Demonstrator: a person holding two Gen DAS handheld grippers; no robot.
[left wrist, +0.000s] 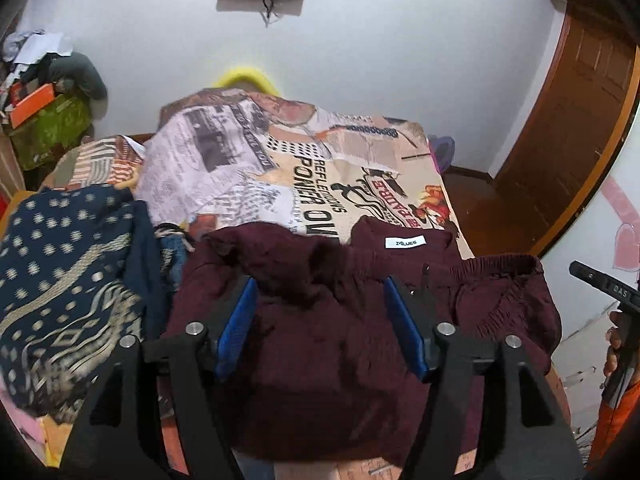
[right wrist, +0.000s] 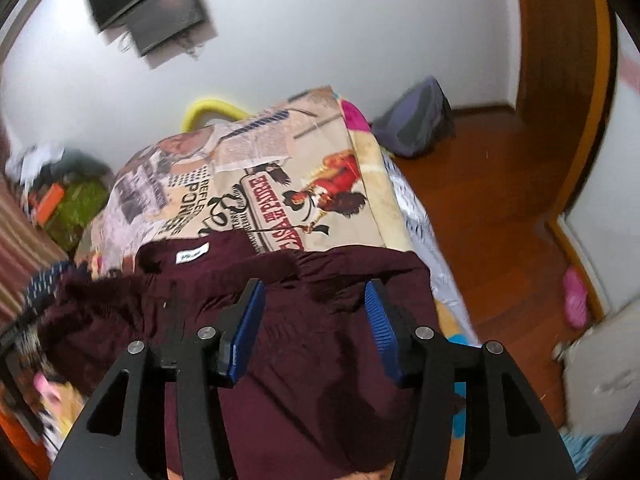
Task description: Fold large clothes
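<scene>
Left wrist view: the left hand-held gripper (left wrist: 320,324) hangs over a maroon garment (left wrist: 320,344) lying on the bed (left wrist: 380,168), its blue pads spread apart with nothing pinched between them; the cloth lies below the jaws, not in them. The garment sits at the near end of the bed on a printed blanket (left wrist: 280,160), its elastic waistband (left wrist: 496,264) and white label (left wrist: 406,243) at the far edge, with a navy patterned cloth (left wrist: 68,272) heaped just beside it on the left. In the right wrist view the right hand-held gripper (right wrist: 314,328) is likewise spread and empty above the same garment's right portion, near the bed's edge. Judging by the free jaws and the doubled-looking cloth, one fold appears just laid down and released. The next move likely calls for choosing fresh grip points, probably the near hem or a side edge, pinching a single layer cleanly with each gripper, and carrying it across evenly so the fold stays flat and does not slide off the bed's edge.
</scene>
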